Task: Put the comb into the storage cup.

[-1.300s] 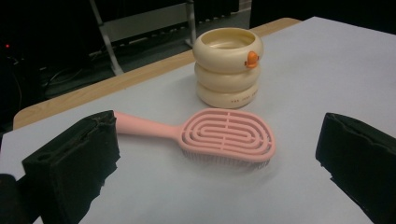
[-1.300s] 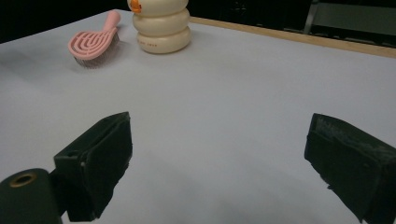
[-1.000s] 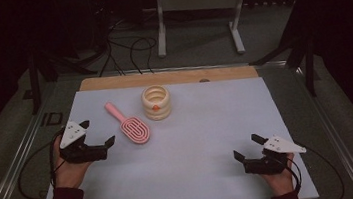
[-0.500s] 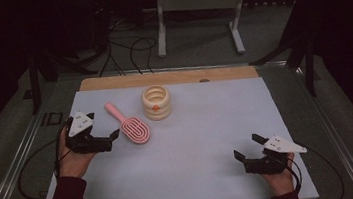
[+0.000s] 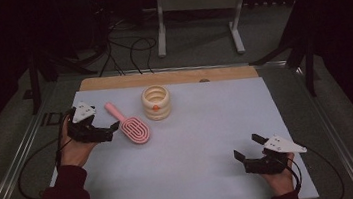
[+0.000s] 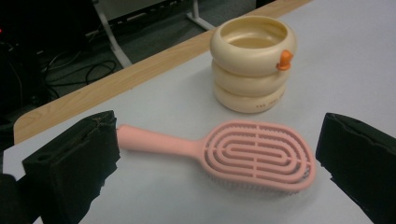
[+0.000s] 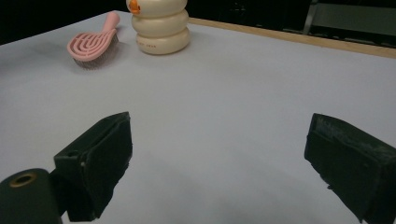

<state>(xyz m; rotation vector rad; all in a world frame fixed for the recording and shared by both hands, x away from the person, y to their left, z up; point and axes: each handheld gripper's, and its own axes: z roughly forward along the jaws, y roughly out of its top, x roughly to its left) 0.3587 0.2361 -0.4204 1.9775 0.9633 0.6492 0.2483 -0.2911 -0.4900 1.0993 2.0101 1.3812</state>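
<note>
Left gripper view shows the left gripper (image 6: 215, 154) has come closer to the pink brush (image 6: 233, 151), fingers spread wide around it, ready to grasp; right gripper (image 5: 252, 152) waits released.

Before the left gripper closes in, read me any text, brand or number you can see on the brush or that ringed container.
Cream ringed container: a short line of dark print on its bottom ring, too small and blurred to read; it also shows in the right gripper view, again unreadable.
Pink hairbrush: no text visible.
Left hand-held gripper: no label visible.
</note>
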